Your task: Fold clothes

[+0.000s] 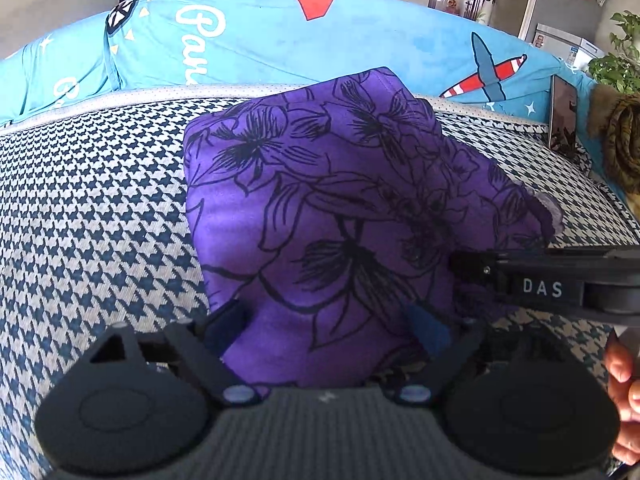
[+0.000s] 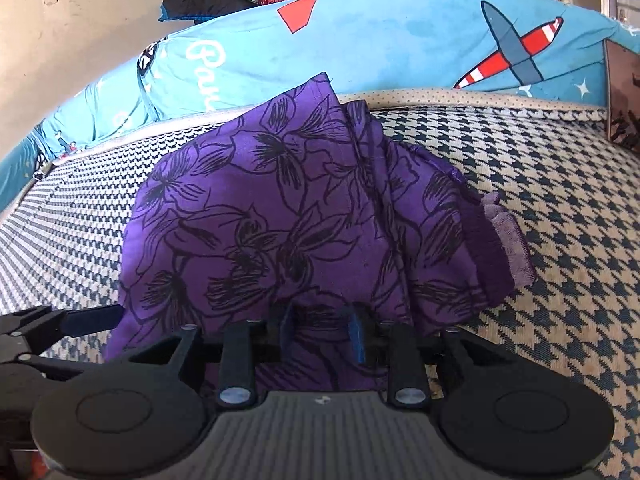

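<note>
A purple garment [image 1: 320,200] with black flower outlines lies folded into a compact stack on the houndstooth cover [image 1: 100,200]. My left gripper [image 1: 328,324] stands open wide at the stack's near edge, cloth lying between its blue pads without being pressed. In the right wrist view the garment [image 2: 280,220] fills the middle, a paler lining showing at its right edge. My right gripper [image 2: 322,330] hovers over the near right part, jaws a narrow gap apart, flat cloth showing between them. The right gripper [image 1: 456,264] reaches in from the right in the left wrist view.
Blue bedding [image 1: 280,40] with an aeroplane print runs along the far side. A dark flat panel [image 1: 564,116] leans at the right, beside a furry brown item [image 1: 620,140] and a plant [image 1: 616,60]. A hand [image 1: 624,392] shows at the right edge.
</note>
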A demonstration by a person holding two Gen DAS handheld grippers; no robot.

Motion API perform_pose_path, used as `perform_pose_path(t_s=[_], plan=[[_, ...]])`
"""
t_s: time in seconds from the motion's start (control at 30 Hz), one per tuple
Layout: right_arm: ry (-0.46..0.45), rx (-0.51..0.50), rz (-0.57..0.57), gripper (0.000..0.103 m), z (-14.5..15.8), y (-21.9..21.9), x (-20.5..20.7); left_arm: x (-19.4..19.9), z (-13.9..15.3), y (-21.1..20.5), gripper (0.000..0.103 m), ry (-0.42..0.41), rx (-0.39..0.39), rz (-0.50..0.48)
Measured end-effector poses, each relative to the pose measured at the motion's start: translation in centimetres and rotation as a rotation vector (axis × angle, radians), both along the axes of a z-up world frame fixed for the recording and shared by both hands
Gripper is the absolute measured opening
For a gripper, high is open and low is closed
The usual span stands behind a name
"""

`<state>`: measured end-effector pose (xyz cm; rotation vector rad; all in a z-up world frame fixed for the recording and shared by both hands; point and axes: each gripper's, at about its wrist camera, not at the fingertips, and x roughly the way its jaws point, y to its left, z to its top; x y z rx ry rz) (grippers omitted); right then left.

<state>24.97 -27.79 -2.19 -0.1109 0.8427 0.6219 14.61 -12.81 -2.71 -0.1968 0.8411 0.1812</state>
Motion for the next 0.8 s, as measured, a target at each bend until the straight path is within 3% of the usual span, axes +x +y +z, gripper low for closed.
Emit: perform_pose_path(t_s=[0.4,0.8], plan=[[0.002,-0.004,-0.097,0.027,0.2,0.5,-0.1,-0.4,0.0,0.1,0.099,0.024,-0.025,0.047],[0.101,0.047,-0.057,0.040,2.8,-2.6,-2.4,-2.2,0.5,-0.6,0.102,0.036,0.004,0.078]])
